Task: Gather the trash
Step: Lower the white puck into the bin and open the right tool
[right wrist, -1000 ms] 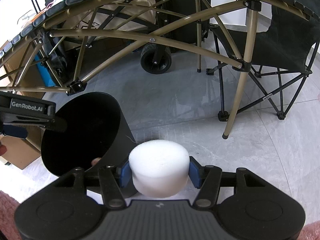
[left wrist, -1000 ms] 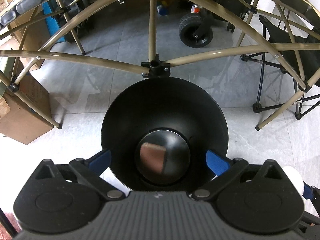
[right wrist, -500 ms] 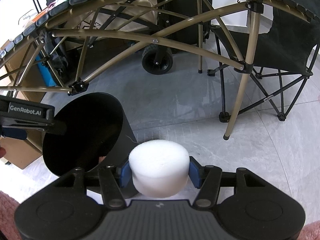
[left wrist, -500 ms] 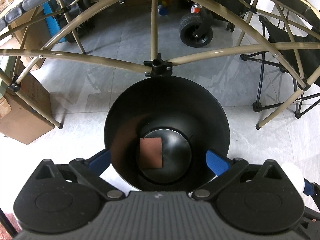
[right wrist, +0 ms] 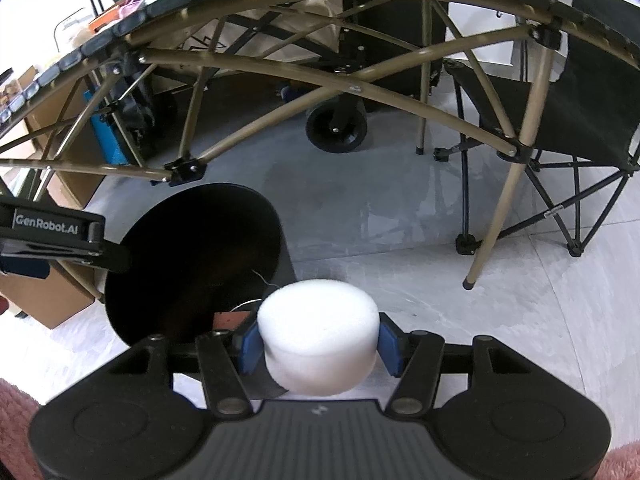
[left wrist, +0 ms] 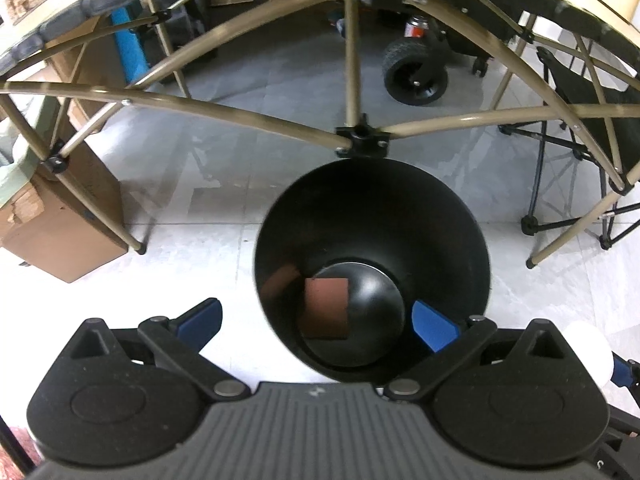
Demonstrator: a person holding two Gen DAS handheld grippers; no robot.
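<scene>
Below a folding surface's tan frame point(left wrist: 256, 118), a black bin point(left wrist: 372, 240) stands on the grey tiled floor point(left wrist: 192, 200), its mouth facing the left camera. A brown square scrap point(left wrist: 326, 308) lies on the bin's bottom, toward its left side. The left gripper point(left wrist: 316, 320) hangs over the bin with its blue fingers point(left wrist: 200, 318) spread wide; the right finger sits against the bin's wall, the left one is clear of it, so they grasp nothing. The right gripper point(right wrist: 318, 346) has its fingers point(right wrist: 250, 346) clenched on a white foam puck point(right wrist: 318, 338), held just right of the bin point(right wrist: 192, 264) and above the floor. From the right camera the left gripper's arm point(right wrist: 52, 236) reaches to the bin's left rim. A black camp chair point(right wrist: 560, 120) and a cart wheel point(right wrist: 336, 130) stand beyond; a cardboard box point(left wrist: 60, 220) sits to the left.
</scene>
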